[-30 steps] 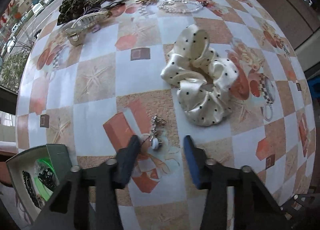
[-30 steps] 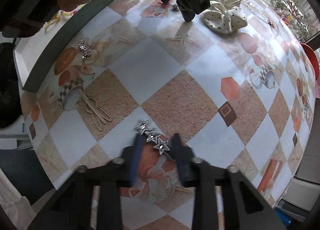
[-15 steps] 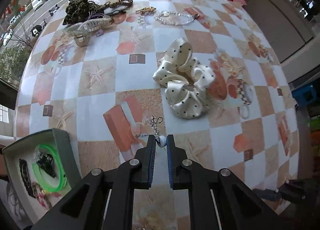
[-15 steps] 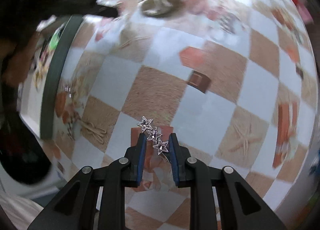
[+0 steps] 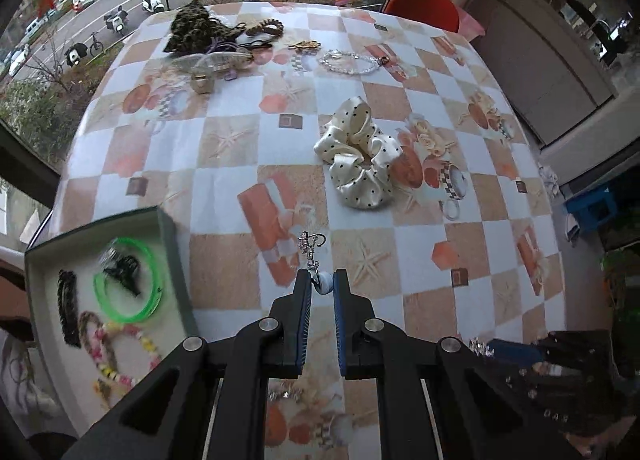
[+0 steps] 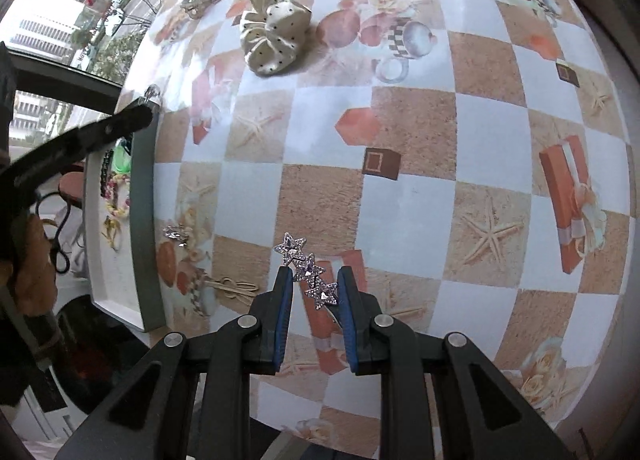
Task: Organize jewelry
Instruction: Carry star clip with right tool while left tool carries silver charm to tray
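In the left wrist view, your left gripper has closed from wide apart a second ago and now pinches the white bead of the small silver dangling earring, which has come up off the checked shell-print tablecloth and hangs forward from the pads. The open grey-green box with the green bangles sits just to the left, so that piece looks ready to be carried over. The cream polka-dot satin scrunchie and the far pile of hair ties have not moved

In the right wrist view, your right gripper stays narrow, clamped on the silver rhinestone three-star hair clip, which now rides clear above the cloth. The view has swung round since a second ago and the box lies at the left, with your left gripper over its far corner; both pieces seem bound for it
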A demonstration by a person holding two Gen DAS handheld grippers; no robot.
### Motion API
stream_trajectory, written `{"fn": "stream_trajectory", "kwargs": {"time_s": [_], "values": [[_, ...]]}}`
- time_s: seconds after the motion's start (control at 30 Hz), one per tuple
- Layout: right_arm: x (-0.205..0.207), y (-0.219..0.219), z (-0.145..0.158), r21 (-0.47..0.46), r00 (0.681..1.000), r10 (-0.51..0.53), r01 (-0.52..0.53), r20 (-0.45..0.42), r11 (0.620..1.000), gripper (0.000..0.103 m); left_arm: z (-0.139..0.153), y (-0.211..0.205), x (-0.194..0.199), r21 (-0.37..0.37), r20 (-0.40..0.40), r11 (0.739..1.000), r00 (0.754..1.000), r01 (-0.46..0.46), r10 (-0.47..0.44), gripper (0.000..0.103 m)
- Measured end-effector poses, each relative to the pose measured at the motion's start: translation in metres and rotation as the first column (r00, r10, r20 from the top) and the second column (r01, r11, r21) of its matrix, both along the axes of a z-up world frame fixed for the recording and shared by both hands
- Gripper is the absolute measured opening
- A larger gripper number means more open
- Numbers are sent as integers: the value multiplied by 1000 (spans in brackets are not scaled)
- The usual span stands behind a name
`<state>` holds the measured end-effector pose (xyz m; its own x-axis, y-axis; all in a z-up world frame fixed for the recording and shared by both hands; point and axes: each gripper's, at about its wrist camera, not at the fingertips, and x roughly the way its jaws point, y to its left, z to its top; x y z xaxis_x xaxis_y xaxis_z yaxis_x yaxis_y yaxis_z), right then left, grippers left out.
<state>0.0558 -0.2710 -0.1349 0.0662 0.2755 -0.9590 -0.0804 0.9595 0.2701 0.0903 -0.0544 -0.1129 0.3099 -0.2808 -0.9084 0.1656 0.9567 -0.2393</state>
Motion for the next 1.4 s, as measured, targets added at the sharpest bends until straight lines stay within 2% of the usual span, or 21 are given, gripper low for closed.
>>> {"fn": "stream_trajectory", "kwargs": {"time_s": [0.37, 0.8, 1.07, 1.4], "values": [[2, 34, 26, 39, 999, 21, -22, 25, 999, 24, 13, 38, -18, -13, 2, 996, 996, -94, 94, 15], [11, 109, 49, 61, 986, 151, -155, 67, 986, 24, 33, 120, -70, -8, 19, 971, 971, -239, 239, 15], [10, 164, 46, 58, 964, 259, -262, 57, 963, 24, 20, 170, -106, 12, -17, 944, 943, -331, 331, 15], [12, 236, 23, 25, 927, 375, -375, 13, 927, 24, -20, 210, -135, 61, -86, 909, 905, -412, 416, 15]]}}
